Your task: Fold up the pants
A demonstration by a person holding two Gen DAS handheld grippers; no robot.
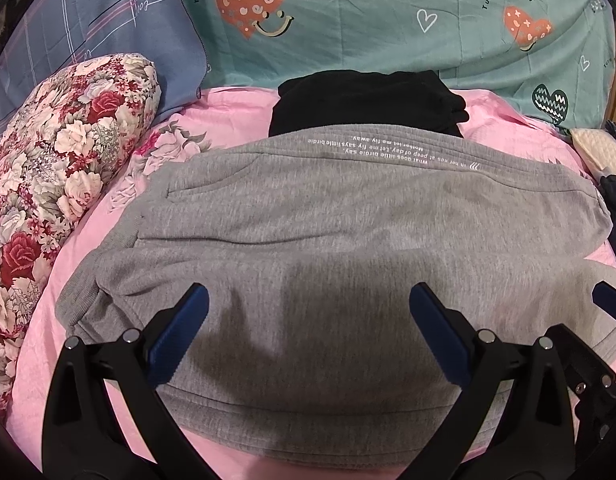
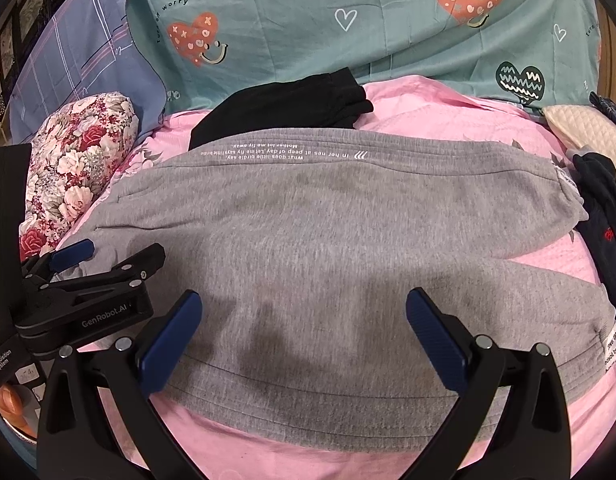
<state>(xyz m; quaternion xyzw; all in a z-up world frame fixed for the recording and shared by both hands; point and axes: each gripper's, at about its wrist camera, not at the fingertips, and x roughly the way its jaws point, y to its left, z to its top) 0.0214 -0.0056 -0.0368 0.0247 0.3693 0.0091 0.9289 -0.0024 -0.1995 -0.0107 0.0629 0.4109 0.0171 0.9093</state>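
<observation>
**Grey pants flat on the pink sheet, both tongs spread**

Grey pants [image 1: 348, 232] lie folded across the pink sheet [image 1: 236, 108], with a line of white print near the far edge. I see my left gripper [image 1: 308, 308] hovering over the near part of the cloth, its 2 blue pads [image 1: 180, 332] wide apart and holding nothing. My right gripper [image 2: 304, 316] is spread the same way, empty, just beside the left one. Behind the pants sits a black garment [image 2: 292, 108], then a teal pillow [image 2: 308, 20] with hearts. A flowered pillow [image 1: 56, 184] lies at left. Dark clothing [image 2: 604, 216] at right is, I think, another garment.
</observation>
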